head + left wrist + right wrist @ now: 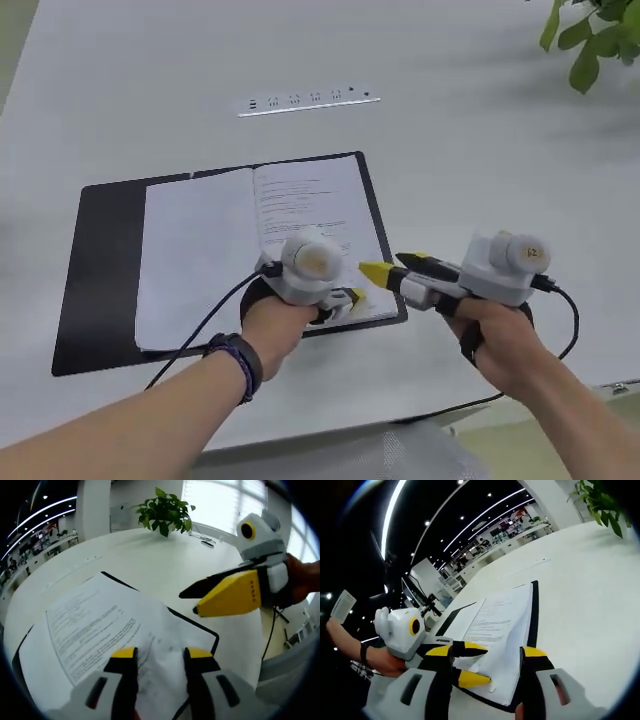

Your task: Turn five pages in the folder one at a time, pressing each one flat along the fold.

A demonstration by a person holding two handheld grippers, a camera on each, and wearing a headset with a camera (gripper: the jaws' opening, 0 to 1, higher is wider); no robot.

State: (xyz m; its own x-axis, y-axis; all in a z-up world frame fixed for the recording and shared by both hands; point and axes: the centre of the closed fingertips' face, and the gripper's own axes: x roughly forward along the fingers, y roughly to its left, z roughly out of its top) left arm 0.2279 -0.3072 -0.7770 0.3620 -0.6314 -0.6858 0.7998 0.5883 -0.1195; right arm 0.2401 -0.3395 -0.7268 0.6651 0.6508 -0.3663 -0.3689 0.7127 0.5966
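Folder (100, 280) lies open on the table (470, 150), its fold (254, 215) running 12 to 6 o'clock in the head view, with the printed page (310, 205) on the 3 o'clock side. The left gripper (162, 653) sits at that page's 5 o'clock corner, jaws a moderate gap apart with paper showing between them; I cannot tell whether a sheet is caught. The right gripper (390, 268) hovers just beside it at 3 o'clock, jaws wide, holding nothing. To turn well, pinch one sheet only at the corner, carry it low toward 9 o'clock, then press along the fold from 12 to 6. Taking two sheets or tugging would likely crease the paper.
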